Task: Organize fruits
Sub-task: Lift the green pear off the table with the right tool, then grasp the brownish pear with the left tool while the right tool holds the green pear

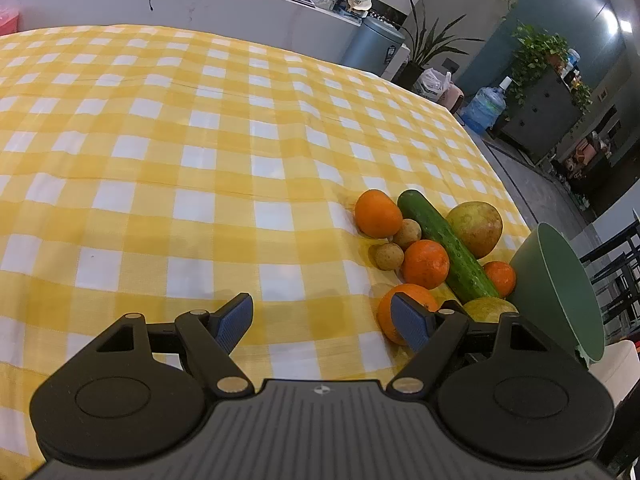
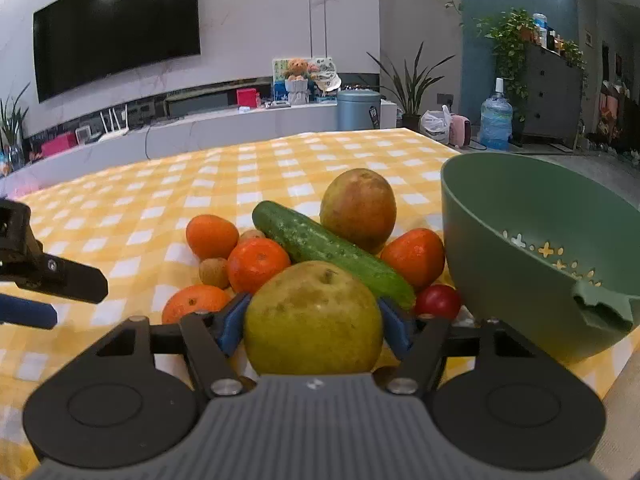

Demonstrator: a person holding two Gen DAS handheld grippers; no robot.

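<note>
Right gripper (image 2: 314,320): jaws about half spread, closed on the yellow-green pear (image 2: 313,317); a blue pad presses each flank of the fruit, which fills the gap between them.
Yellow-green pear: at the near edge of the fruit pile, in front of the cucumber (image 2: 332,252); whether it rests on the cloth or is lifted I cannot tell.
Left gripper (image 1: 323,322): jaws spread wide, nothing between the pads; only the yellow checked tablecloth (image 1: 160,160) shows in the gap.
Left gripper's right pad (image 1: 410,320): overlaps the nearest orange (image 1: 386,312) in the left wrist view; touching or just in front, I cannot tell.
Fruit pile: at 3 o'clock of the left gripper, near the right edge of the table.
Cucumber: lies slanted across the pile, running from 10 o'clock to 4 o'clock in the right wrist view.
Reddish-green pear (image 2: 358,210): at 12 o'clock of the held pear, behind the cucumber.
Oranges: one at 10 o'clock of the held pear (image 2: 258,264), one further back at 10 o'clock (image 2: 212,236), one at 2 o'clock (image 2: 414,256), one low at 9 o'clock.
Small brown fruit (image 2: 214,272): between the left-hand oranges.
Small red fruit (image 2: 438,300): at 3 o'clock of the held pear, just beside the bowl.
Green strainer bowl (image 2: 500,272): at 3 o'clock of the pile, tilted, flower-shaped holes in its floor, nothing inside it.
</note>
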